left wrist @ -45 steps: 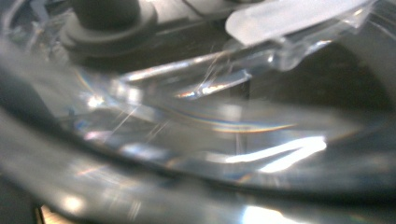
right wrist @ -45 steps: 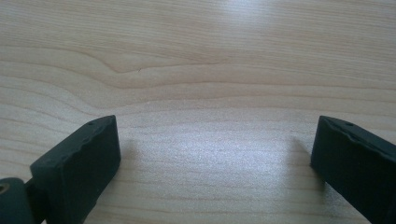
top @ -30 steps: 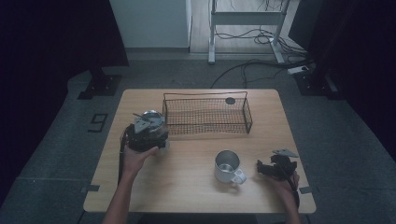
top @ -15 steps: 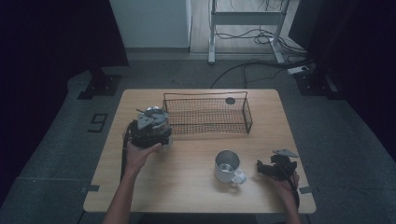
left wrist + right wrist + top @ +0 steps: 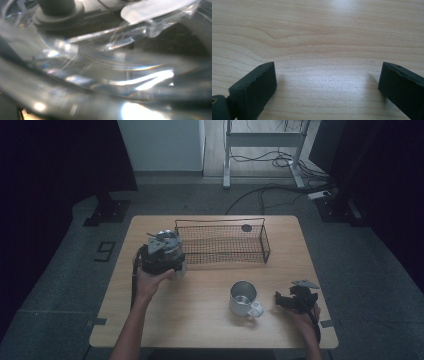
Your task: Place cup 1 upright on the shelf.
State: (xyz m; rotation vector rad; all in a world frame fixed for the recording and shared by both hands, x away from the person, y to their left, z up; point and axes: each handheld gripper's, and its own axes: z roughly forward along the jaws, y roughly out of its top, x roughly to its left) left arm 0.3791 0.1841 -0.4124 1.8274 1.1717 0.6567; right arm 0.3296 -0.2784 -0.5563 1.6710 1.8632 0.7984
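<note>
High view: we see the left gripper (image 5: 165, 252) held above the table (image 5: 200, 330) with a clear glass (image 5: 169, 245) at its front end, just beside the near left corner of the wire basket (image 5: 225, 242), while the right gripper (image 5: 295, 299) rests low at the table's right edge with a metal mug (image 5: 244, 298) standing near it on its left. Left gripper view: we note curved clear glass (image 5: 112, 62) pressed right up against the camera, and we cannot tell how the jaws stand. Right gripper view: we record both black jaws spread wide apart over bare wood (image 5: 324, 37), nothing between them.

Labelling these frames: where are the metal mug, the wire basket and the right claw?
metal mug (image 5: 243, 296), high view, on its rim.
wire basket (image 5: 265, 241), high view, on its right end wall.
right claw (image 5: 280, 301), high view, between its fingertips.
</note>
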